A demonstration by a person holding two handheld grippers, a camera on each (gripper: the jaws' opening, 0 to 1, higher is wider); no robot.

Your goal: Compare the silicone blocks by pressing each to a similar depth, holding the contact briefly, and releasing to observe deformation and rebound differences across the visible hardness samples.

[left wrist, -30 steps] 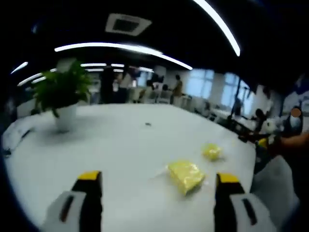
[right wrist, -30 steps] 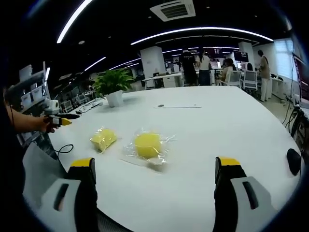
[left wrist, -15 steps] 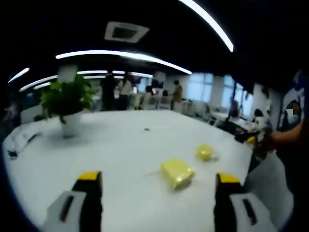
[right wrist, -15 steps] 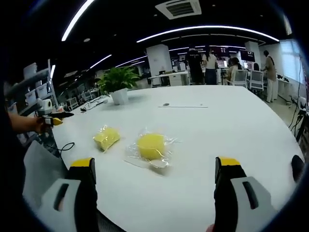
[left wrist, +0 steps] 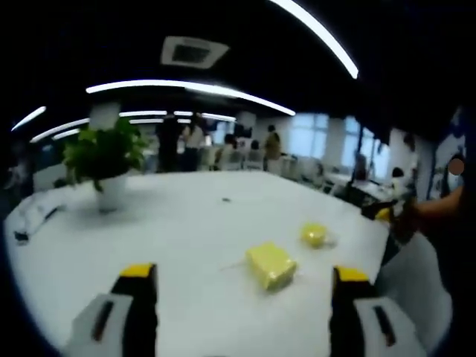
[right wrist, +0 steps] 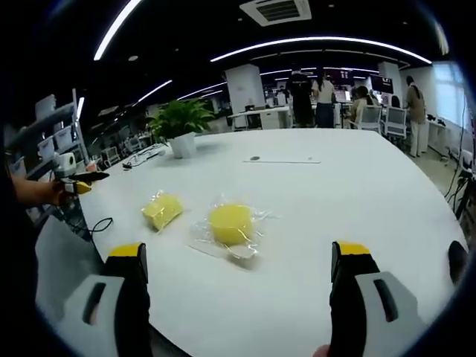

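While both grippers gape, two bagged yellow blocks (right wrist: 230,223) (right wrist: 162,211) lie apart.

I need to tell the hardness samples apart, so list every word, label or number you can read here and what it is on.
None can be read.
Block in wrapper: no printed label shows.
Second block: no marking shows.
Dark screens at the far desks: whatever is on them is too small and blurred to read.
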